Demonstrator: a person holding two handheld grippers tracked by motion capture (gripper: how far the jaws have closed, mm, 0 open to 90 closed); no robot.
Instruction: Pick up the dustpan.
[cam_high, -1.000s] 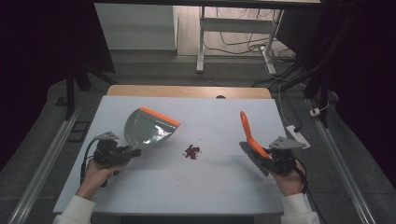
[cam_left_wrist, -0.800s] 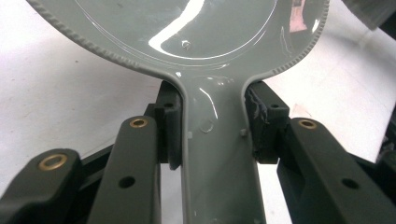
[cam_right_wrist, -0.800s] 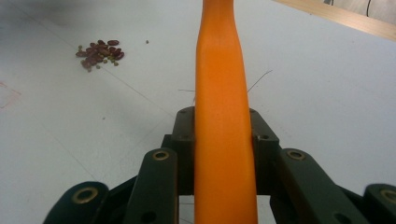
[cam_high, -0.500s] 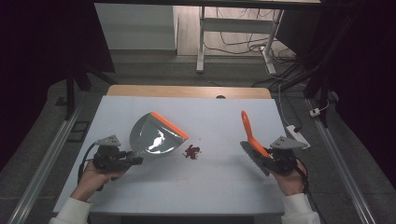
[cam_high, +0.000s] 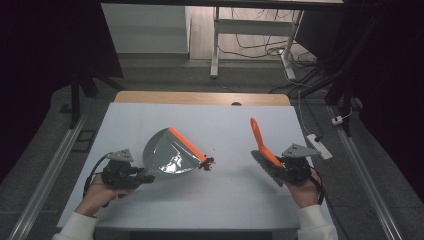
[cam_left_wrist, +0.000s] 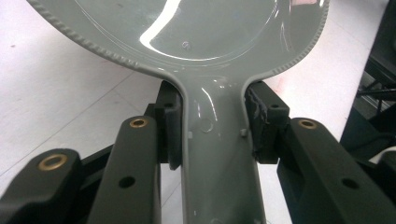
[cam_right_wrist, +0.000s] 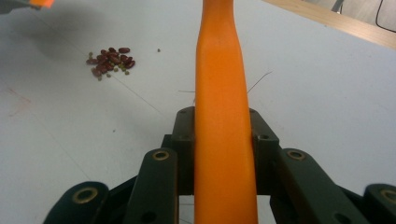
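1. On the white table (cam_high: 150, 115), seen from the high view: a sweeping job, both tools in hand, debris not yet collected.

2. Dustpan (cam_high: 167, 156), grey with an orange lip, lies left of centre. Its lip faces right, and one end of it sits right at the edge of the spill. Handle runs back toward the person's left hand.

3. Left gripper (cam_high: 142, 175): jaws clamped tight on the dustpan handle. The left gripper view shows both pads pressed against the grey neck (cam_left_wrist: 217, 140) just below the pan.

4. Brush (cam_high: 264, 147), orange handle, stands tilted on the right side of the table, well apart from the spill.

5. Right gripper (cam_high: 277, 167): jaws closed on the brush; the right gripper view shows the orange handle (cam_right_wrist: 219, 116) squeezed between them. Bristle end is hard to make out.

6. Beans (cam_high: 207, 162), a small dark red cluster near table centre; the right gripper view shows a few smaller greenish bits (cam_right_wrist: 112, 58) mixed in.

7. Judgement: pan placement looks about done. Next move probably calls for carrying the brush left, setting it down just beyond the pile, and sweeping toward the lip while the pan stays flat.
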